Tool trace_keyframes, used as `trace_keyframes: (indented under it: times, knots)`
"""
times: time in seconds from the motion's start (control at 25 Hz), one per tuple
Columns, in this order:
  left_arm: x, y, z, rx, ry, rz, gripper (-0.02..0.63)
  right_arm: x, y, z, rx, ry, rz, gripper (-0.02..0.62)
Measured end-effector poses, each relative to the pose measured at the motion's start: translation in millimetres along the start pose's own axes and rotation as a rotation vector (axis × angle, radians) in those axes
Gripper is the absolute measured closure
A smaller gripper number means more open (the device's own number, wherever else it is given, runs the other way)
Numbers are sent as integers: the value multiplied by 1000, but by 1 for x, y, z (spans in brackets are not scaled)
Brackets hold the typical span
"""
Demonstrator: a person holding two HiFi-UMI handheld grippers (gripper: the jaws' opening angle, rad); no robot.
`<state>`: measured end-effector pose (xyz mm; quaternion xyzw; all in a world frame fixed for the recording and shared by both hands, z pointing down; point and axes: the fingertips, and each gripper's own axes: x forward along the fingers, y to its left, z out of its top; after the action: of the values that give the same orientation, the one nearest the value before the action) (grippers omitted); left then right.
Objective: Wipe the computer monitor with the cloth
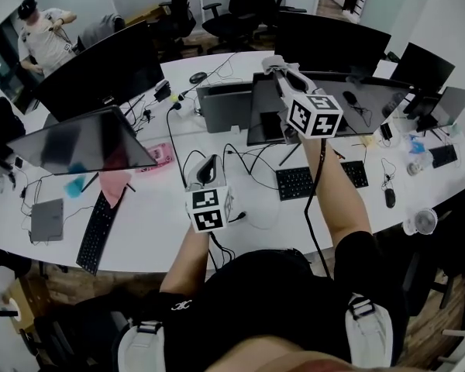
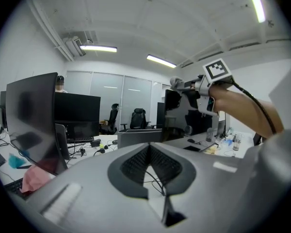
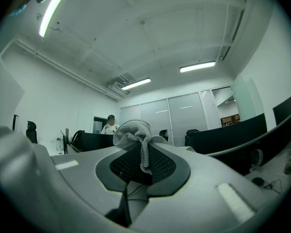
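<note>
A grey cloth (image 3: 134, 133) is bunched between the jaws of my right gripper (image 3: 142, 147), which is shut on it. In the head view that gripper (image 1: 273, 65) is raised above the desk, over the upper left part of a wide dark monitor (image 1: 349, 93); the cloth (image 1: 272, 62) shows at its tip. My left gripper (image 1: 205, 167) hangs lower, over the white desk (image 1: 163, 231), left of the keyboard (image 1: 298, 181). Its jaws (image 2: 148, 147) are shut with nothing between them. From the left gripper view the right gripper (image 2: 177, 83) appears up at the right.
A second dark monitor (image 1: 81, 142) stands at the left with a pink cloth (image 1: 115, 184) and a keyboard (image 1: 97, 232) before it. Cables, a mouse (image 1: 390, 198) and a cup (image 1: 424, 221) lie on the desk. Office chairs (image 1: 244, 10) stand behind; a person (image 1: 43, 37) is far left.
</note>
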<state>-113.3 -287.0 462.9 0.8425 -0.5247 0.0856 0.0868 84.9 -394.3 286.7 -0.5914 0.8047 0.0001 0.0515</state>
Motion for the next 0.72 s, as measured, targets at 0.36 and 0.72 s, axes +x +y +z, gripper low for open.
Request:
trace_keyframes:
  times: [0.36,0.72]
  knots:
    - [-2,10,0,-11,-4,18,555,3,35,3,32,-19,90,560]
    - [-3,1,2,-35,-18,2,555,-66,37,19,-125,-133,-6,561]
